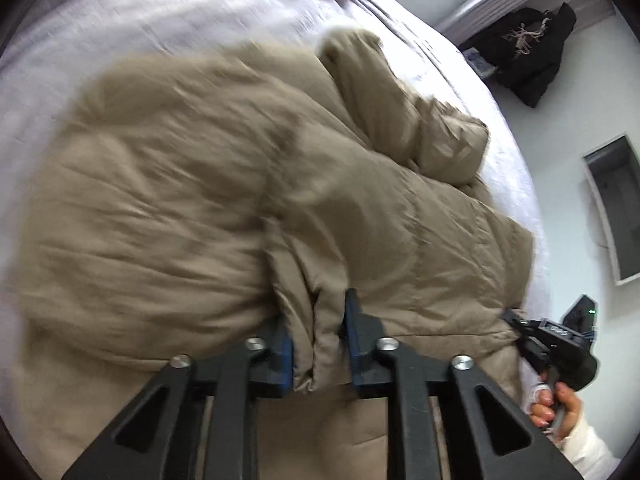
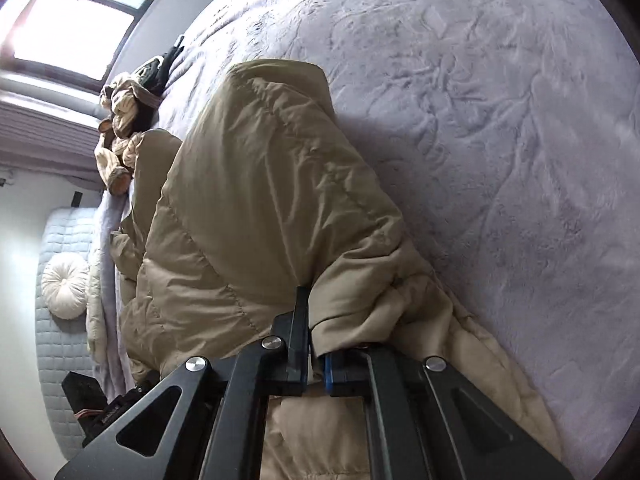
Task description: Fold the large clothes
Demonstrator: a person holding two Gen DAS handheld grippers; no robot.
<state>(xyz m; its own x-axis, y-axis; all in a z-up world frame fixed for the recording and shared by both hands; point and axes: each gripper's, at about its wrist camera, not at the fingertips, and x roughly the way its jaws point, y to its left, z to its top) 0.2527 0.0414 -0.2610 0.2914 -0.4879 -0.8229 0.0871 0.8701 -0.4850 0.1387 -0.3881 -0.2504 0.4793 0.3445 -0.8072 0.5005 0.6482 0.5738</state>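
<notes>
A large tan padded jacket lies on a lavender bed cover. My left gripper is shut on a thick fold of the jacket's edge, held between its blue pads. My right gripper is shut on another fold of the same jacket, which rises in a hump ahead of it over the bed cover. The right gripper also shows in the left wrist view at the jacket's right edge, held by a hand. A sleeve lies folded over the jacket's far right part.
A heap of other clothes lies at the far end of the bed below a window. A black garment lies on the floor beside the bed. A quilted mat with a round white cushion lies on the floor.
</notes>
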